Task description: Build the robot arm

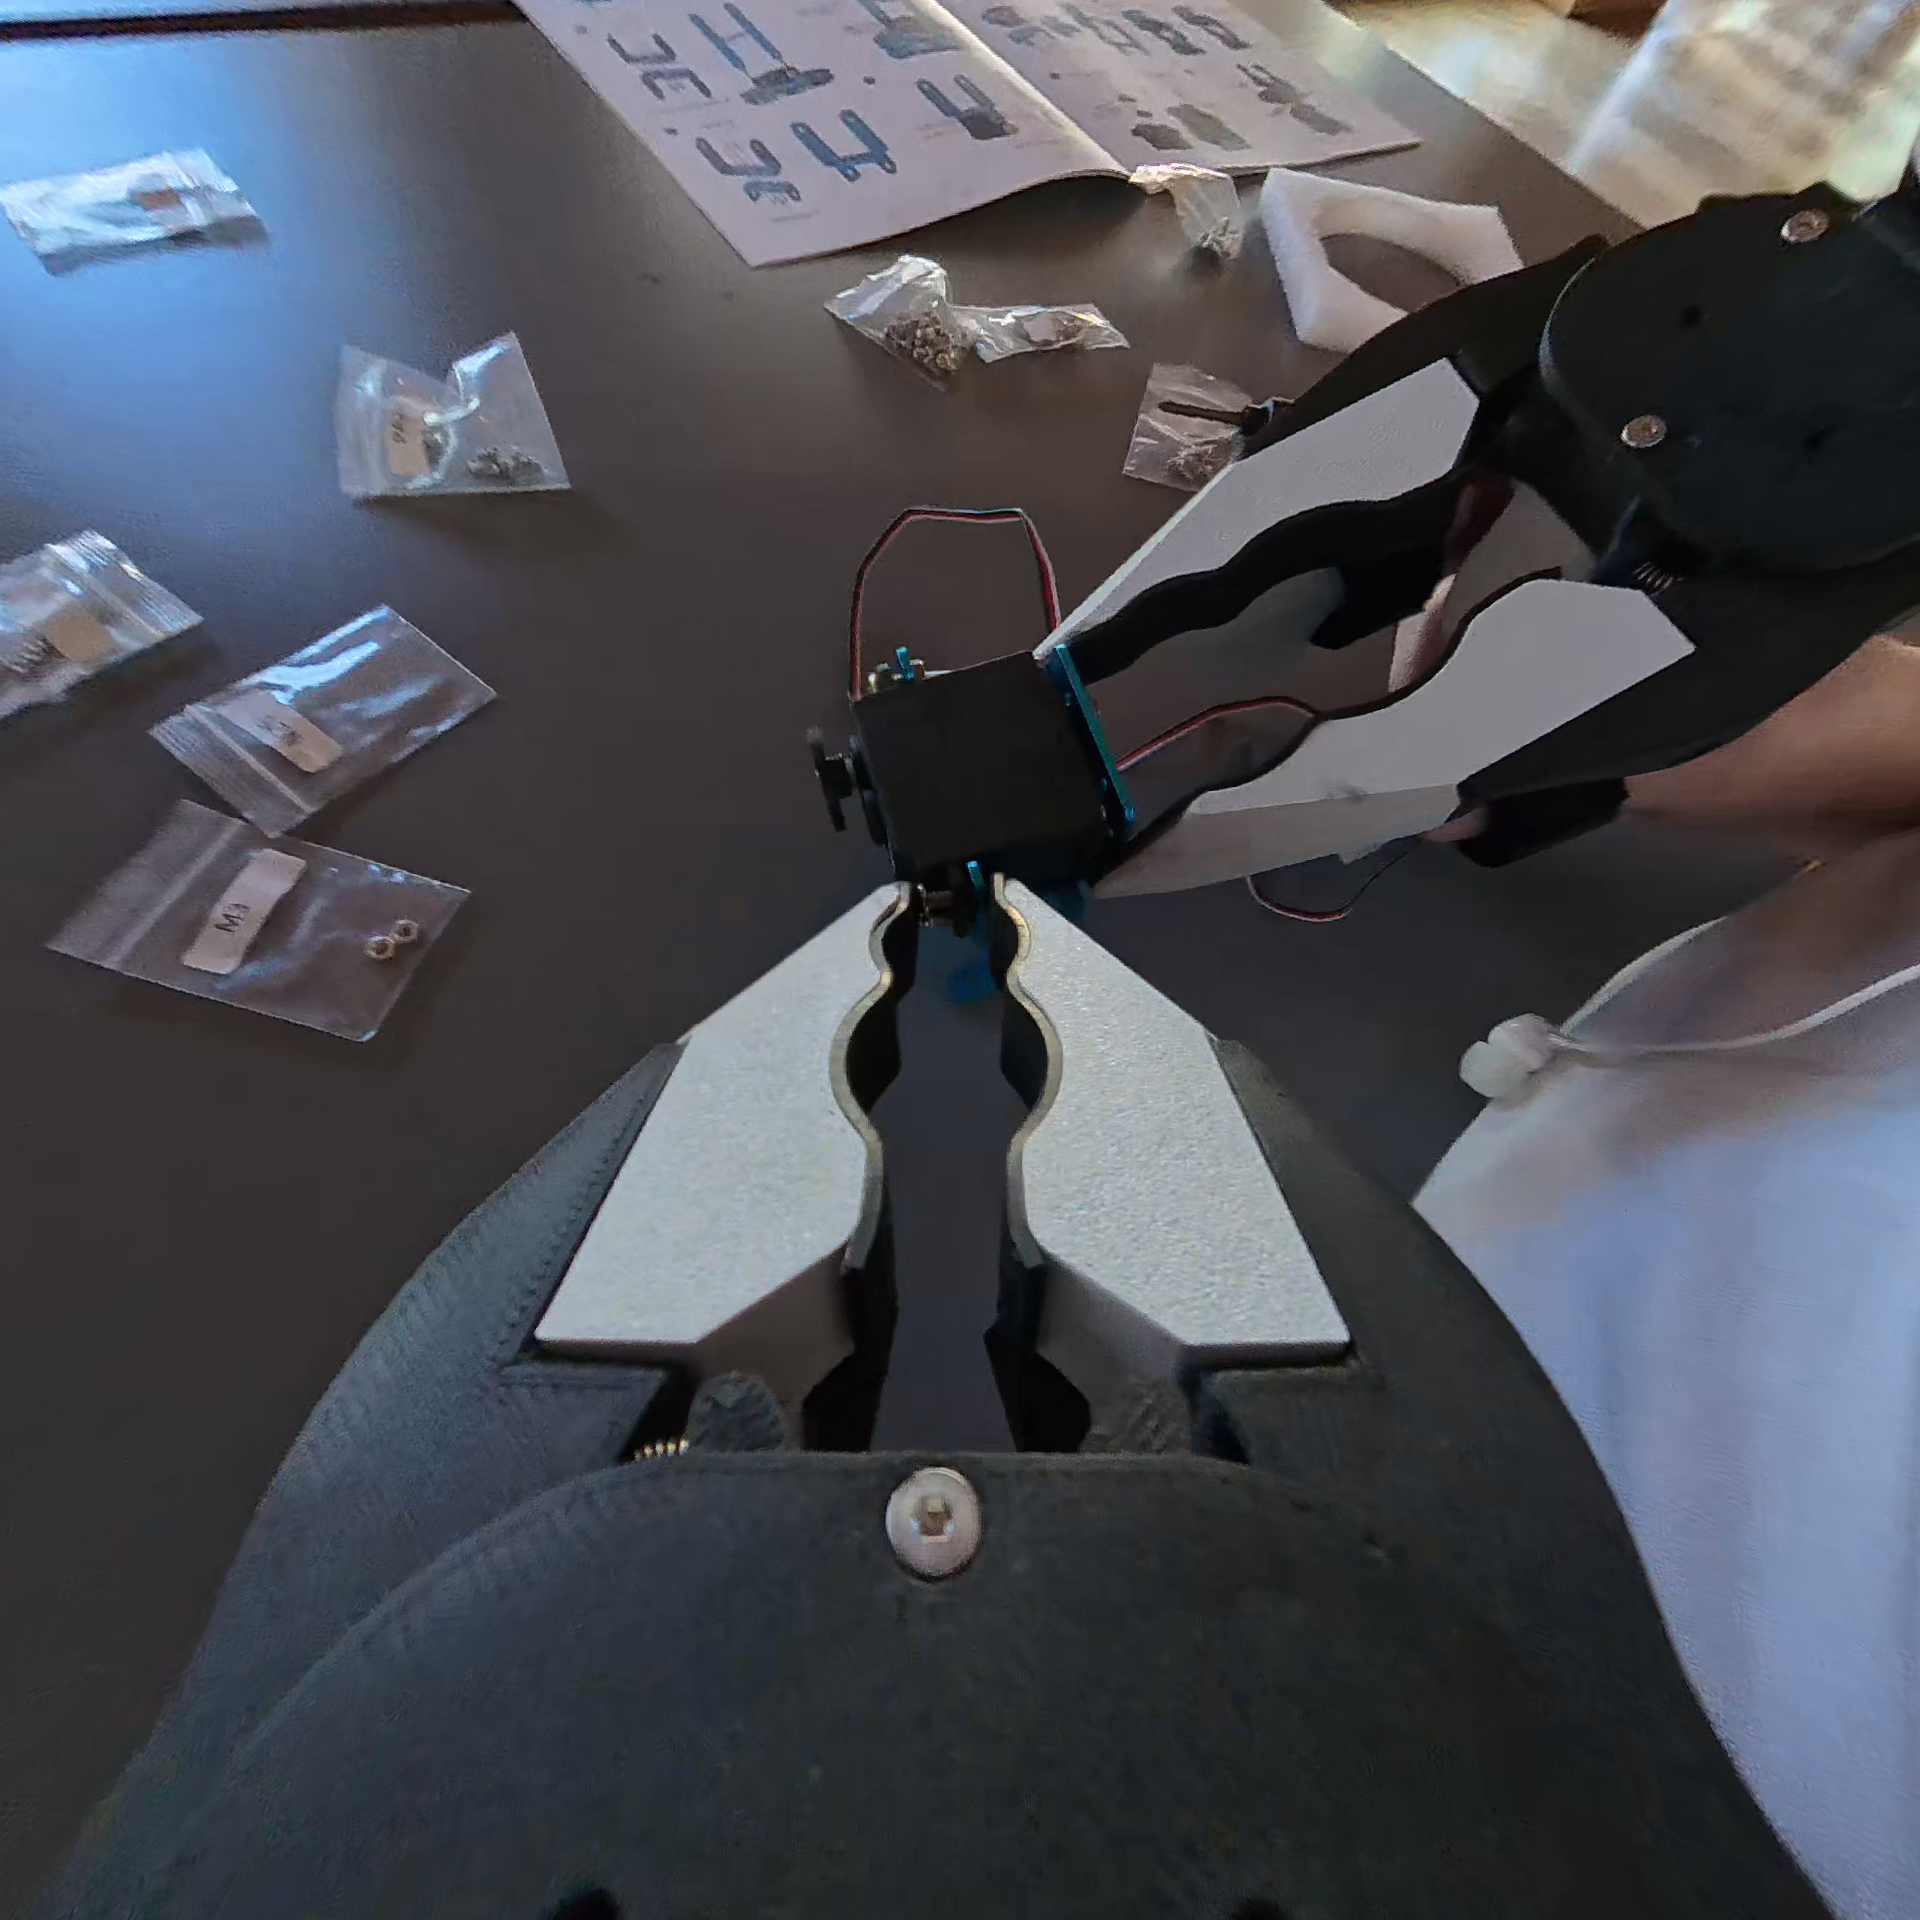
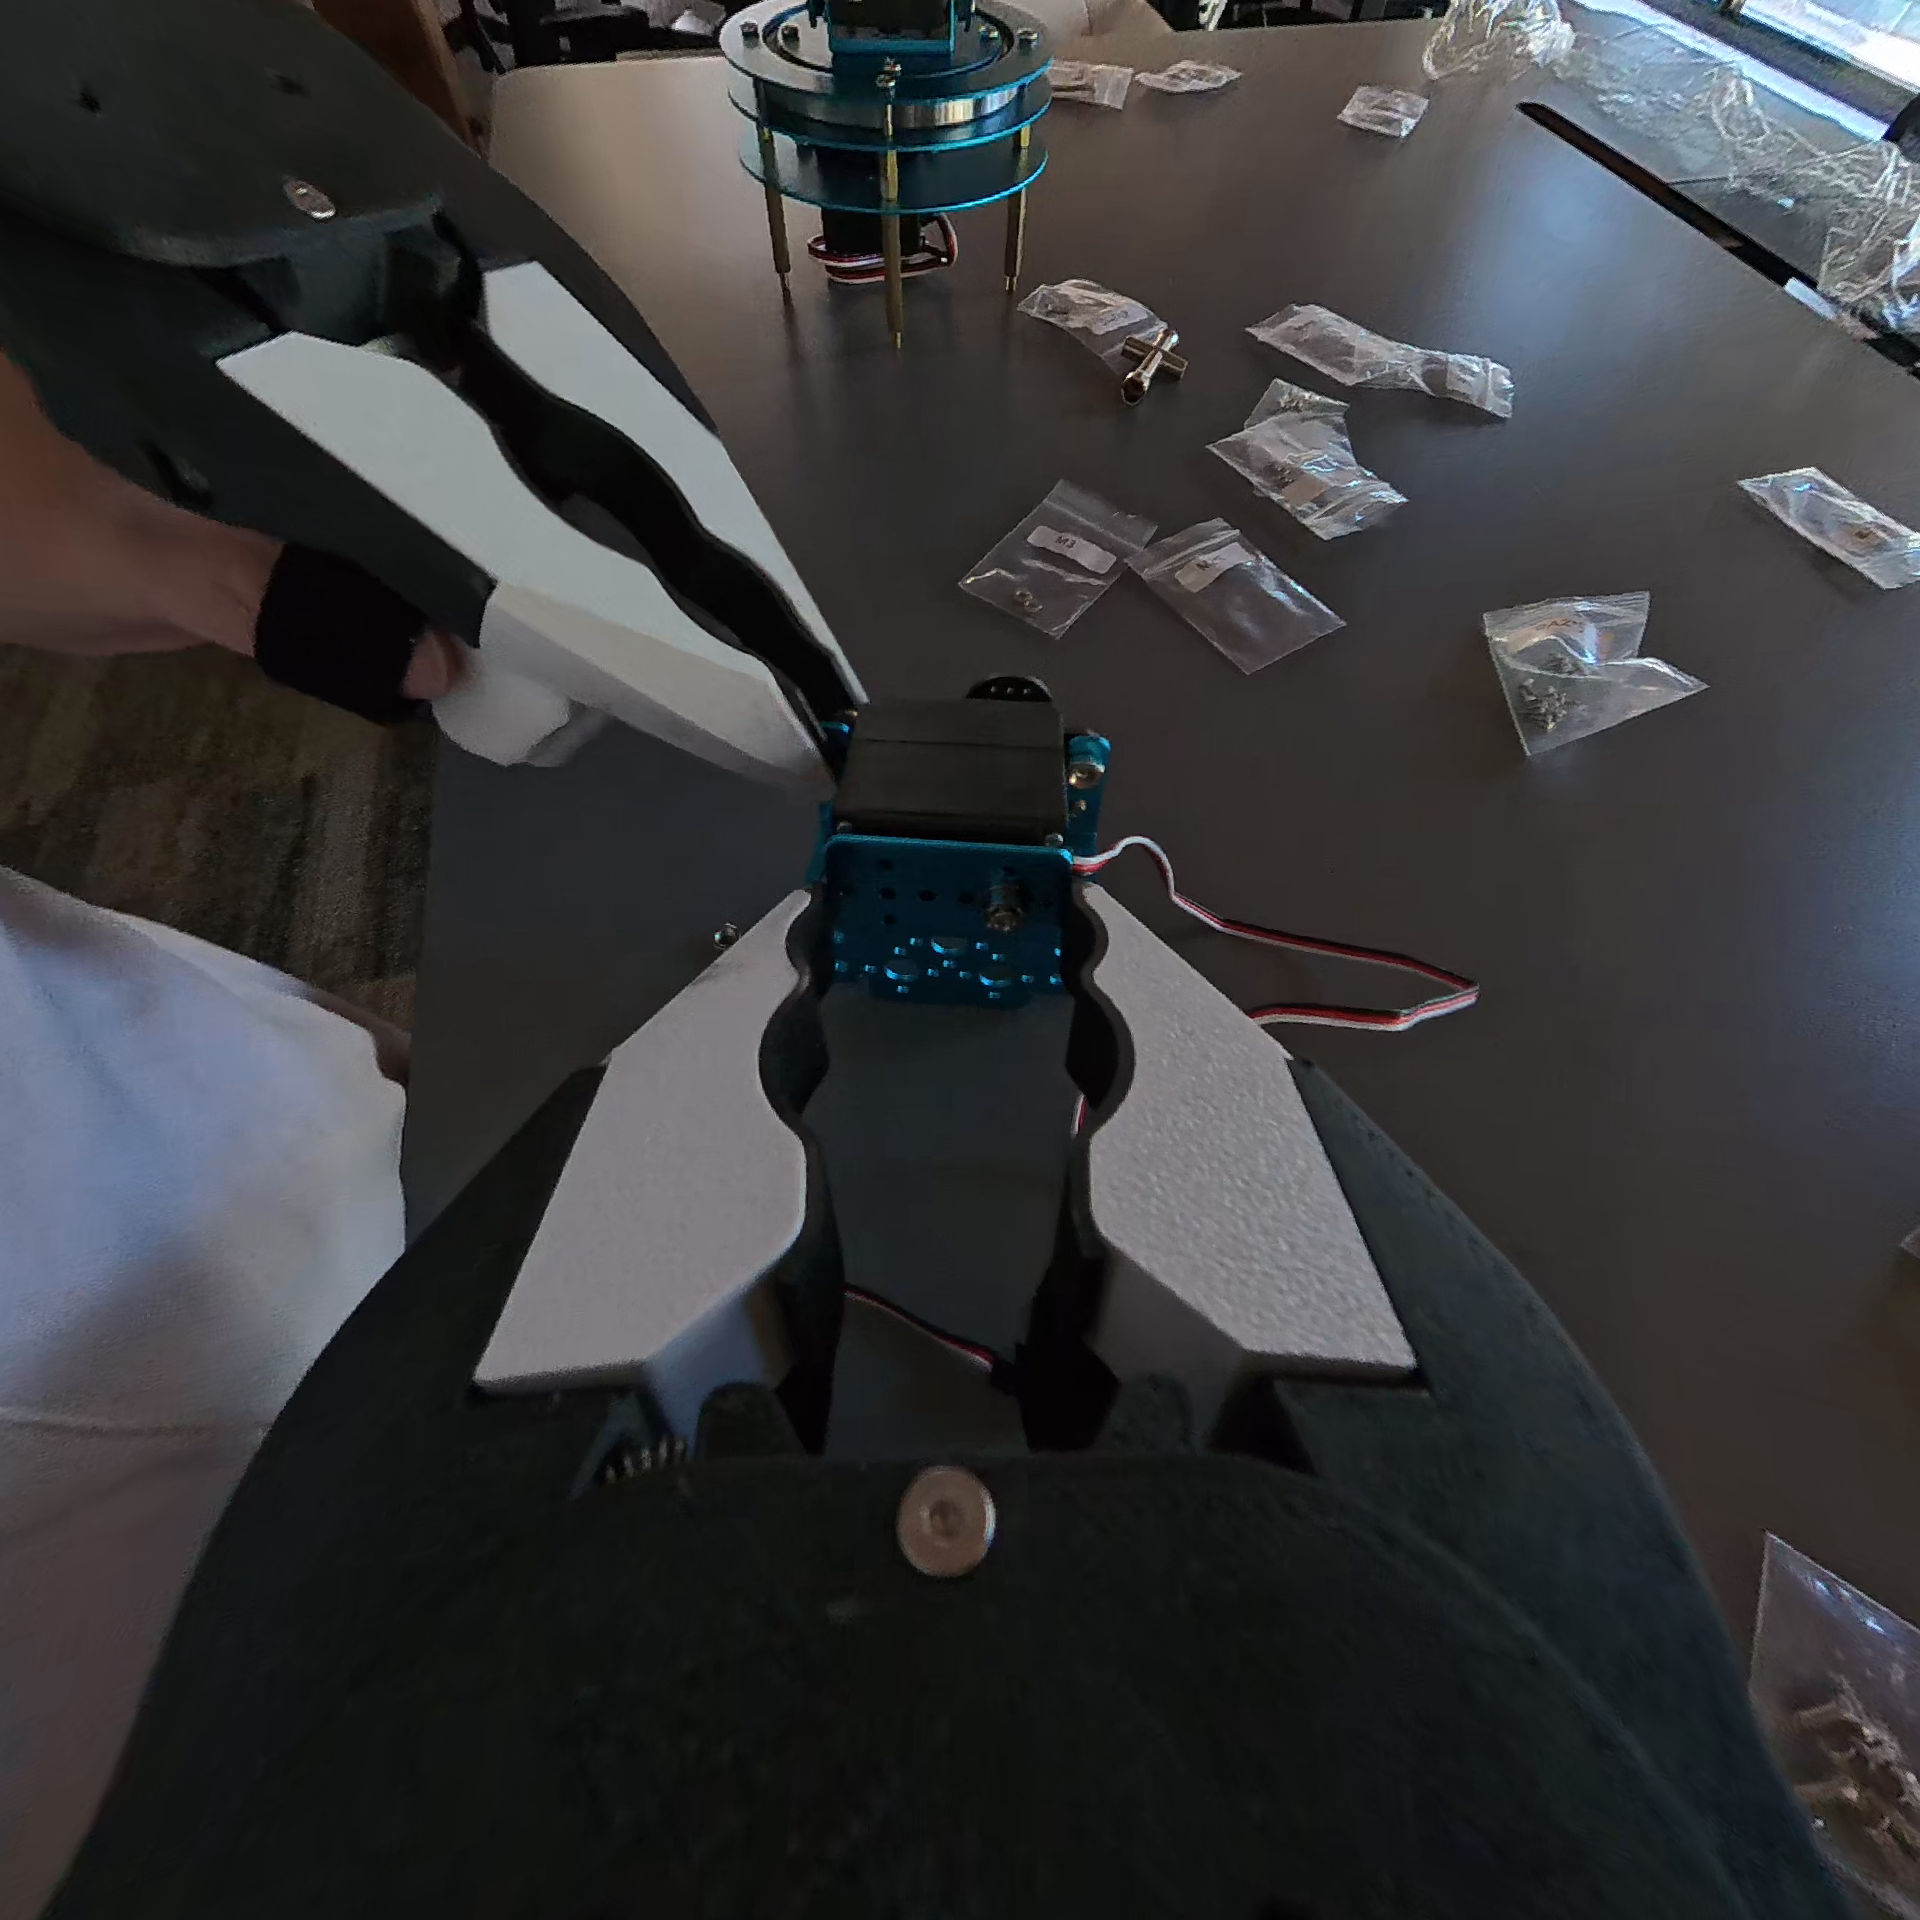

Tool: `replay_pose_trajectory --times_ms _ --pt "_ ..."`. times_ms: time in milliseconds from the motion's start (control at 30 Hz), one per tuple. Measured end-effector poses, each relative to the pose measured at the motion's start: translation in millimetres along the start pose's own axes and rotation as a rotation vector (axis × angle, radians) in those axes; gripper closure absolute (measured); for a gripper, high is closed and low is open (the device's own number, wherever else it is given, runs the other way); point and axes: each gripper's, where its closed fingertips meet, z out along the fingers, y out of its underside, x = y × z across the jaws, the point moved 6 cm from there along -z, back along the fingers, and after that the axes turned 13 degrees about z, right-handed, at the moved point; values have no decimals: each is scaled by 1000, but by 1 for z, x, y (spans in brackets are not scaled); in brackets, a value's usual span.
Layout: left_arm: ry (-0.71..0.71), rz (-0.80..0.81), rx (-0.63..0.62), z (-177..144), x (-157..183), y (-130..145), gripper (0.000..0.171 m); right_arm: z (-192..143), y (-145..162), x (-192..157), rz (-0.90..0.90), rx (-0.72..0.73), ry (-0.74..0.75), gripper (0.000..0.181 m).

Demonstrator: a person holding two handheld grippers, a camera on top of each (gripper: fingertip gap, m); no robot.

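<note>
We are viewing a black box-shaped servo (image 2: 951, 764) seated in a blue perforated metal bracket (image 2: 945, 930), trailing one red, black and white lead (image 2: 1340, 961). The right gripper (image 2: 948, 914) is clamping the bracket's plate between its two textured grey fingers (image 2: 1195, 1164), partly open to the plate's width. The left gripper (image 1: 945, 909) is nearly closed, pinching a screw and blue tab at the bracket's edge. The assembly is sitting just above the dark matte table (image 2: 1455, 1143). Beyond the servo we are seeing one round tiered blue base (image 2: 894, 125) on brass standoffs, one metal cross wrench (image 2: 1143, 364), several clear plastic bags (image 2: 1236, 592) of hardware, and, left of it, one open booklet (image 1: 935, 114).
</note>
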Motion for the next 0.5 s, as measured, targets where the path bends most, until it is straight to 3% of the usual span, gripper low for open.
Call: replay_pose_trajectory --times_ms 133,300,500 --pt "-77 56 2 0 4 -1 160 -1 2 -1 3 21 13 137" --pt "-132 -8 39 0 7 0 160 -2 4 -2 -17 71 48 137" --pt "-76 55 80 1 13 -6 145 -3 7 1 2 76 59 137"
